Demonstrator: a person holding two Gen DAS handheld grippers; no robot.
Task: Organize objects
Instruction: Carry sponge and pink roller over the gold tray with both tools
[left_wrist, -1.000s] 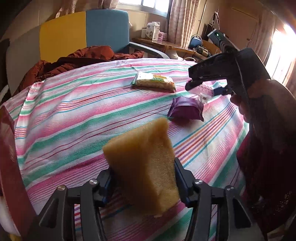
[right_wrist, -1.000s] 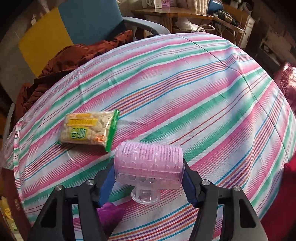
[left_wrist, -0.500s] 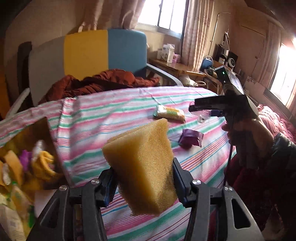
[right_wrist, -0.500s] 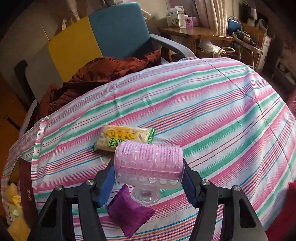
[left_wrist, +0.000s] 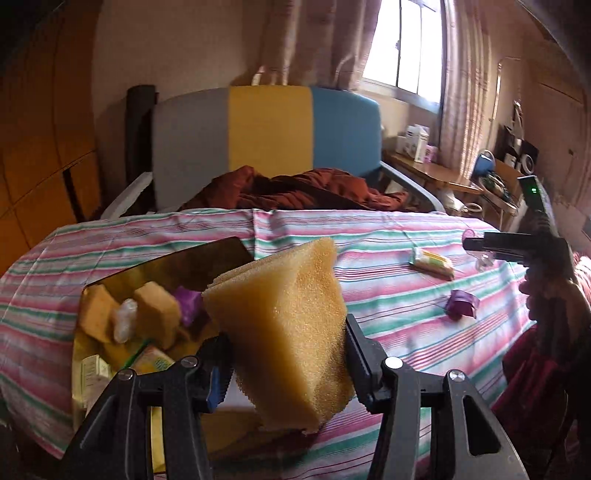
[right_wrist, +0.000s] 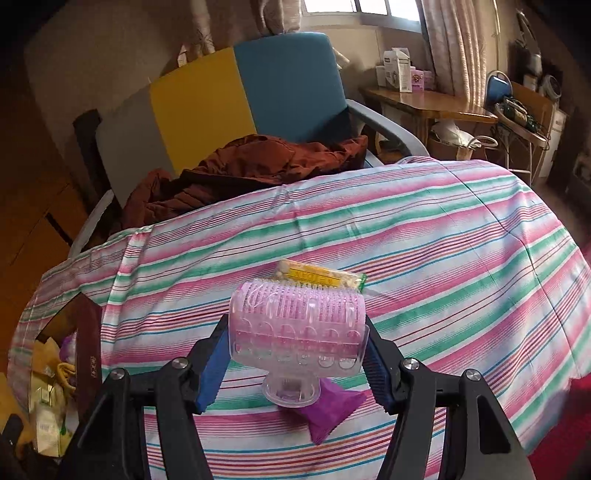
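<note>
My left gripper (left_wrist: 288, 354) is shut on a yellow sponge wedge (left_wrist: 284, 325), held in the air just right of an open box (left_wrist: 79, 369). The box holds several sponges and packets under a dark lid flap (left_wrist: 184, 262). My right gripper (right_wrist: 297, 354) is shut on a pink hair roller (right_wrist: 295, 321) above the striped tablecloth (right_wrist: 443, 258). In the left wrist view the right gripper (left_wrist: 480, 247) hangs at the far right. A yellow-green snack packet (right_wrist: 321, 275) and a purple packet (right_wrist: 332, 406) lie on the cloth beneath the roller, also seen as the snack packet (left_wrist: 432, 260) and the purple packet (left_wrist: 461, 304).
Behind the table stands an armchair (left_wrist: 269, 129) with a grey, yellow and blue back, and a rust-brown jacket (left_wrist: 295, 188) is piled on its seat. A wooden side table (right_wrist: 424, 103) with boxes stands at the back right. A person's hand (left_wrist: 554, 295) holds the right gripper.
Both grippers have risen and drawn back from the table, each keeping its hold. The left view has swung left, bringing the open box into sight.
</note>
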